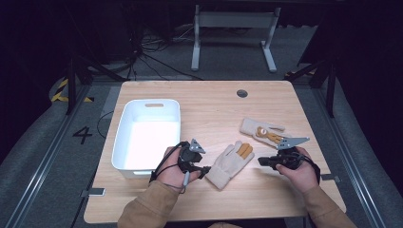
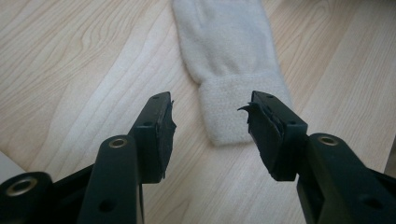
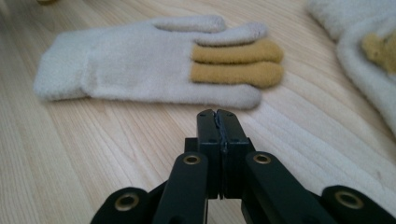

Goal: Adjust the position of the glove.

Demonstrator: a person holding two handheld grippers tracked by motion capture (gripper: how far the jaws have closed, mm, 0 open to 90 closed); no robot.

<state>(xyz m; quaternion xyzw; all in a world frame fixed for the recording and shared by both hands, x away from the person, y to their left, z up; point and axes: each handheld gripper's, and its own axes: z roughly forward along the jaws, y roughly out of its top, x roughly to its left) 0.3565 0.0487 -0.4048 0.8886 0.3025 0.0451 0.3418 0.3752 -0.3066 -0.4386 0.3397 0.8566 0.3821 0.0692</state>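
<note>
A cream knitted glove (image 1: 231, 162) with two mustard fingers lies flat on the wooden table (image 1: 214, 102), cuff toward me. My left gripper (image 1: 205, 170) stands open just short of that cuff (image 2: 238, 109), its jaws straddling it without touching. A second cream glove (image 1: 262, 130) with mustard fingers lies farther right. My right gripper (image 1: 262, 161) is shut with nothing in it, pointing at the fingertips of the near glove (image 3: 149, 63) from a short distance. The second glove (image 3: 369, 51) sits at the right edge of the right gripper view.
A white plastic bin (image 1: 147, 133) with a handle slot stands left of my left hand. A round cable hole (image 1: 242, 93) sits near the table's far edge. A white desk frame (image 1: 233, 28) stands on the floor beyond the table.
</note>
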